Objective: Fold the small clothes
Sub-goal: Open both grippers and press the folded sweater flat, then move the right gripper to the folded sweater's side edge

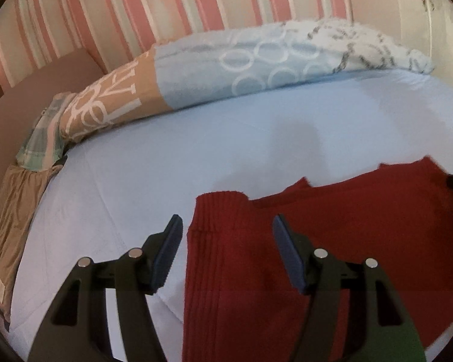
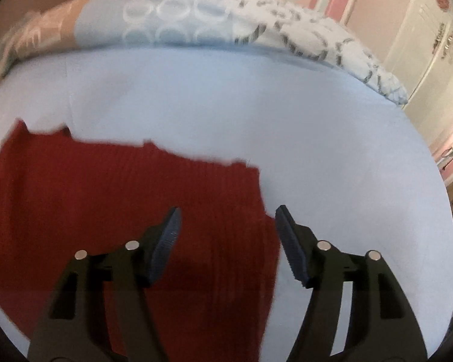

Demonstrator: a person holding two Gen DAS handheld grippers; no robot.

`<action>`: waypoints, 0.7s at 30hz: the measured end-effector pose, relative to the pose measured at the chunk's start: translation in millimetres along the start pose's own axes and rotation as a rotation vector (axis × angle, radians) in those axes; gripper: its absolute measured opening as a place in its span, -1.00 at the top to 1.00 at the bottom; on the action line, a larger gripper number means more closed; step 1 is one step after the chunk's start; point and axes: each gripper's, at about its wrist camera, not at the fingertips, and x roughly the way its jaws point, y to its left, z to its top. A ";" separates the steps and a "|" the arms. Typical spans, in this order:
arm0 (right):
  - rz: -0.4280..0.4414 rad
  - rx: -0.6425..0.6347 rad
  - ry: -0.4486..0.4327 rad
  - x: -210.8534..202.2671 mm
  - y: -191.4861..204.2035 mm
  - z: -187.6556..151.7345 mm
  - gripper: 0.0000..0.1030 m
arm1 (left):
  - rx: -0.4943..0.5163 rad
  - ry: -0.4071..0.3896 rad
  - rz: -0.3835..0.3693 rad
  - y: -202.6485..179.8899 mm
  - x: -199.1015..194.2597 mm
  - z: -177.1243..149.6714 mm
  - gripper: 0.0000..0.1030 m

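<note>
- Red knit garment [image 1: 332,211]: flat on blue bed sheet [image 1: 196,157].
- Left tongs [image 1: 225,241], right tongs [image 2: 226,232]: wide, empty, above cloth.
- Advice: pinch both side edges evenly, fold straight.

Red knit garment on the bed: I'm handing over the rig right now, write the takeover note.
Left gripper: open, empty, above the red knit garment's left ribbed edge.
Right gripper: open, empty, above its right ribbed edge.
The garment lies flat on the light blue sheet, patterned bedding behind it.
Done: the garment looks spread out; whether any fold is made I cannot tell.
Left: grip the edges and fold it compact.
</note>
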 end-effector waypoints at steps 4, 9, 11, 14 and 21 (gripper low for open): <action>0.049 0.025 -0.048 -39.0 -4.9 -5.8 -0.38 | -0.027 -0.014 -0.010 0.5 -23.5 -9.5 -0.24; 0.159 0.104 -0.048 -69.6 -14.0 -32.1 -0.64 | -0.112 -0.003 -0.013 -0.1 -56.6 -28.7 -0.67; 0.196 0.123 -0.034 -78.0 -15.6 -48.0 -0.65 | -0.131 0.008 -0.010 -1.1 -66.1 -36.3 -0.70; 0.198 0.103 -0.035 -90.7 -18.4 -71.3 -0.65 | -0.181 0.029 -0.013 1.4 -80.6 -52.6 -0.70; 0.209 0.155 -0.031 -96.6 -49.6 -108.3 -0.65 | -0.193 0.058 -0.017 -3.3 -97.4 -87.3 -0.70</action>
